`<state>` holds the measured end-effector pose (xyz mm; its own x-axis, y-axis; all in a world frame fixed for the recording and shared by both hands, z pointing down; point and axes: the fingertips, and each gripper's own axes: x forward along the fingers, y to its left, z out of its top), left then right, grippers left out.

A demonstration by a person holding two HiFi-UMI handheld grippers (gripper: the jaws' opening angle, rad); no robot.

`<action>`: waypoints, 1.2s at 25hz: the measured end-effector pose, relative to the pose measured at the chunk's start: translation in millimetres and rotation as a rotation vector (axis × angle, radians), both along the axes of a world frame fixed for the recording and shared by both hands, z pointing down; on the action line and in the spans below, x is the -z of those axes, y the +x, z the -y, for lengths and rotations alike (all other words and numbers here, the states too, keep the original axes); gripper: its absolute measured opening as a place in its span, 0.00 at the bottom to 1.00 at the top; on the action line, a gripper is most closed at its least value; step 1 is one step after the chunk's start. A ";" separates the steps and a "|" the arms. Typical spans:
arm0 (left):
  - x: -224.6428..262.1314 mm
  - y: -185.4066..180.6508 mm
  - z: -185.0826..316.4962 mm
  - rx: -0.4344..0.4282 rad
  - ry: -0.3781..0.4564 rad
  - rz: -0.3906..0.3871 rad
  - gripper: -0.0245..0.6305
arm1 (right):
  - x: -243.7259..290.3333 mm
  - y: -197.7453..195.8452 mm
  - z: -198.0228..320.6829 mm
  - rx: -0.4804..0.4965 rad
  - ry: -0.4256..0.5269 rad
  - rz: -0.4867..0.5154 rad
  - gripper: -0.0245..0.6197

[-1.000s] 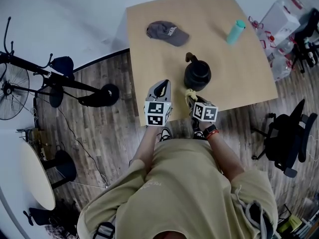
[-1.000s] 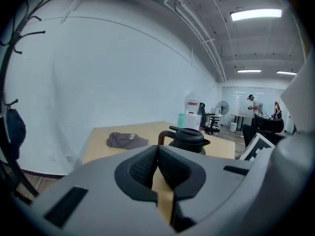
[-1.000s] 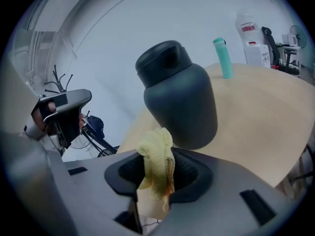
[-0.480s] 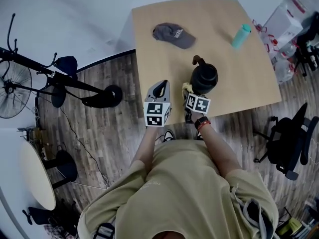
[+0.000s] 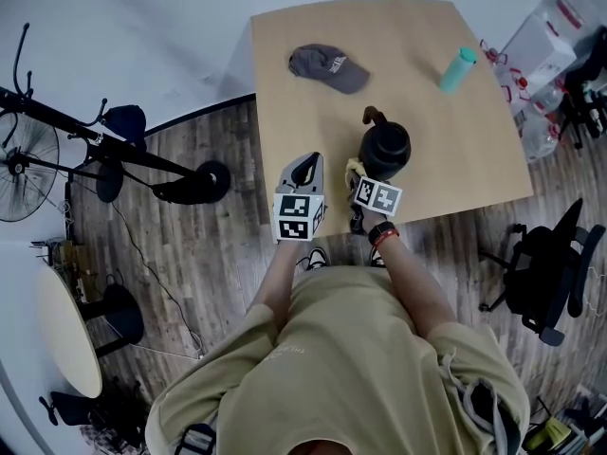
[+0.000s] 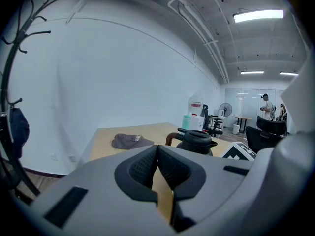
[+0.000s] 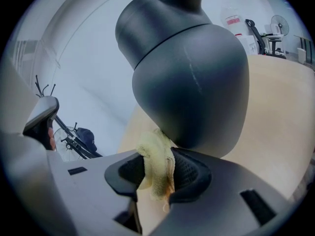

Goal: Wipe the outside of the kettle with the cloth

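Over the past second the right gripper has come forward from the table's near edge to the kettle, and in the last half second it has hardly shifted. Its jaws are closed on a yellow cloth, which bunches up between the pads and pokes out above them. In the right gripper view the kettle's dark, rounded body fills most of the frame just beyond the jaws, and the top of the cloth seems to press against the lower wall of the kettle, though the contact itself is hard to make out. From the head view the kettle stands upright on the wooden table, near its front edge, with the handle turned away from the person and the cloth at its near-left side. The left gripper hangs just beside the right one, over the near-left part of the table and clear of the kettle; its jaws are pressed together with nothing between them. Farther back on the table lie a grey cap and a teal bottle, well apart from the kettle.
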<state>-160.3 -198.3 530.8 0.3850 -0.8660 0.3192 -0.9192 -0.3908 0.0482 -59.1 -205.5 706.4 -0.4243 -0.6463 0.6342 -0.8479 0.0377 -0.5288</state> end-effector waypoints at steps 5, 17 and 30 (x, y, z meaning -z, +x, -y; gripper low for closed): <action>-3.4 15.6 0.6 -0.010 -0.011 -0.010 0.07 | 0.2 7.3 -6.7 0.053 0.016 -0.022 0.26; -8.5 57.6 -4.7 -0.019 -0.018 -0.014 0.07 | 1.6 38.0 -26.6 0.148 0.020 -0.030 0.25; -8.0 97.8 -7.8 -0.007 0.001 -0.029 0.07 | 5.7 80.8 -41.4 0.225 0.037 -0.086 0.25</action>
